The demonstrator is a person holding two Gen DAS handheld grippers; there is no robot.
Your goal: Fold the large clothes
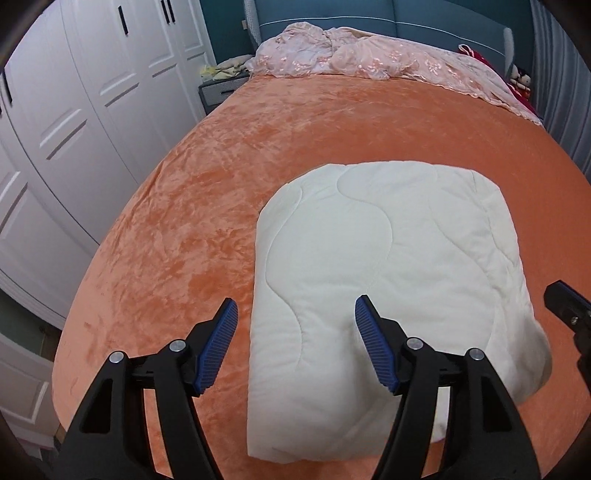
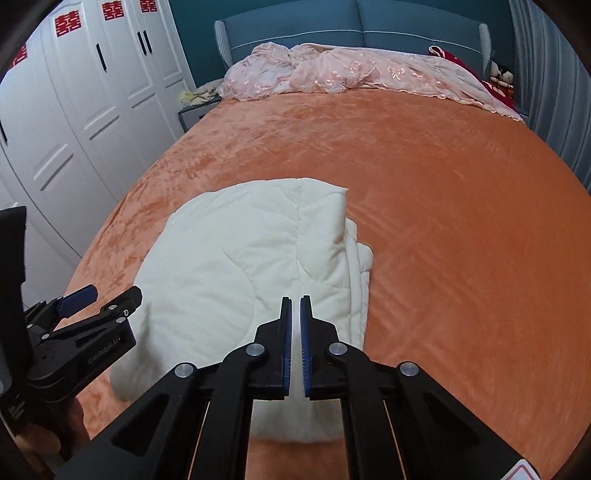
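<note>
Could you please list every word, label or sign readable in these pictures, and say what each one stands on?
"囍": red paper double-happiness signs stuck on the white wardrobe doors.
"GenRobot.AI": pale lettering on the left gripper body, small and partly blurred, so this reading is uncertain.
Nothing else is readable.

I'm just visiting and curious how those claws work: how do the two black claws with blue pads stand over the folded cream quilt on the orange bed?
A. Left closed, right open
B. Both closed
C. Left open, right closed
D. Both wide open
C: the left gripper gapes over the folded cream quilt, while the right gripper has its pads nearly together.
</note>
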